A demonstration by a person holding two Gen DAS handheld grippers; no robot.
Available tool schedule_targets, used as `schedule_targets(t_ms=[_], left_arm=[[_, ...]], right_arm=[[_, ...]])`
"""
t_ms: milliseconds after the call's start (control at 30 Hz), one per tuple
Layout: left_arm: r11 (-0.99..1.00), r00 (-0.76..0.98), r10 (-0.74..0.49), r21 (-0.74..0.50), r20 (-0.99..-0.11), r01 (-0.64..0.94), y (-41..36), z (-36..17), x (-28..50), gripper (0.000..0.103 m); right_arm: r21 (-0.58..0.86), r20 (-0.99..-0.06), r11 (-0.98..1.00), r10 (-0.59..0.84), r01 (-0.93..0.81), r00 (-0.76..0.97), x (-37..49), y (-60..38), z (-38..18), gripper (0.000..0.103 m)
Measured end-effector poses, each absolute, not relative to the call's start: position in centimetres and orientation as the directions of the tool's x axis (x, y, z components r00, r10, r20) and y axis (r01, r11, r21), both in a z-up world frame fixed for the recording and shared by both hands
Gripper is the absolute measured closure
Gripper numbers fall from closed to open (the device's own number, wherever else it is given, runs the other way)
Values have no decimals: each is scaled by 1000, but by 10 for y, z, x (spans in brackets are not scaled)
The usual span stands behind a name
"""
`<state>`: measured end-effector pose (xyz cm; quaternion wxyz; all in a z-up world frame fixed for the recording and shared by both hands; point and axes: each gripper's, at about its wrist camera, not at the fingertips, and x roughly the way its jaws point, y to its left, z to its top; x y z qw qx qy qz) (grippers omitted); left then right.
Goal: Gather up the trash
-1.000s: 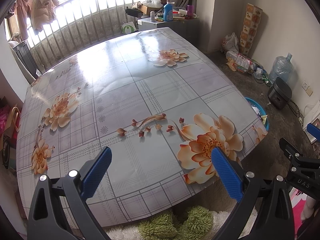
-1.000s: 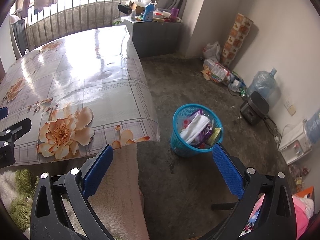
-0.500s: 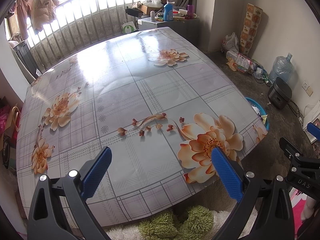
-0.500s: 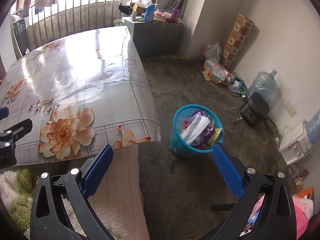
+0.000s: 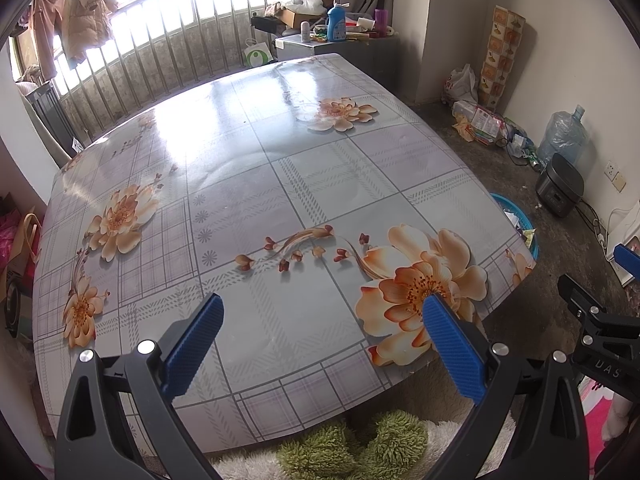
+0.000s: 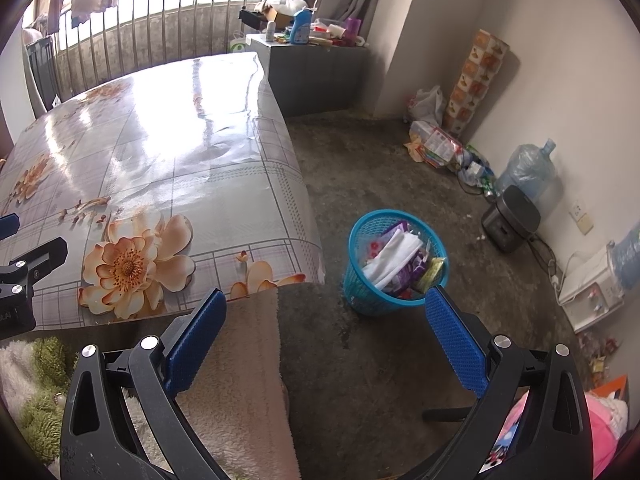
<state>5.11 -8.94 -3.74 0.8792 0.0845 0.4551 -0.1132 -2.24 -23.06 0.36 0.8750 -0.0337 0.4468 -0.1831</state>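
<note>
In the left wrist view, the left gripper (image 5: 320, 332) hangs over the near edge of the table (image 5: 256, 168) with its blue fingers wide apart and nothing between them, and no trash shows on the flowered cloth; only the rim of the blue basket (image 5: 516, 216) peeks out past the right edge of the table. In the right wrist view, the right gripper (image 6: 326, 320) is also spread apart and empty above the floor, and the basket stands on the floor just beside the table corner, already filled with wrappers (image 6: 400, 260) and paper. I judge that the collecting from the table is finished or nearly finished, and what is left, if anything, is the loose packaging (image 6: 436, 144) lying near the far wall.
</note>
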Motion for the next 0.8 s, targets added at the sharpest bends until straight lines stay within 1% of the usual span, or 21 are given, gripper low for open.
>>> schedule_targets(t_ms=[800], left_arm=[[960, 558, -120, 46, -821, 275, -89, -37, 50, 5]], right_arm=[[-221, -769, 930, -351, 293, 534, -23, -228, 3, 8]])
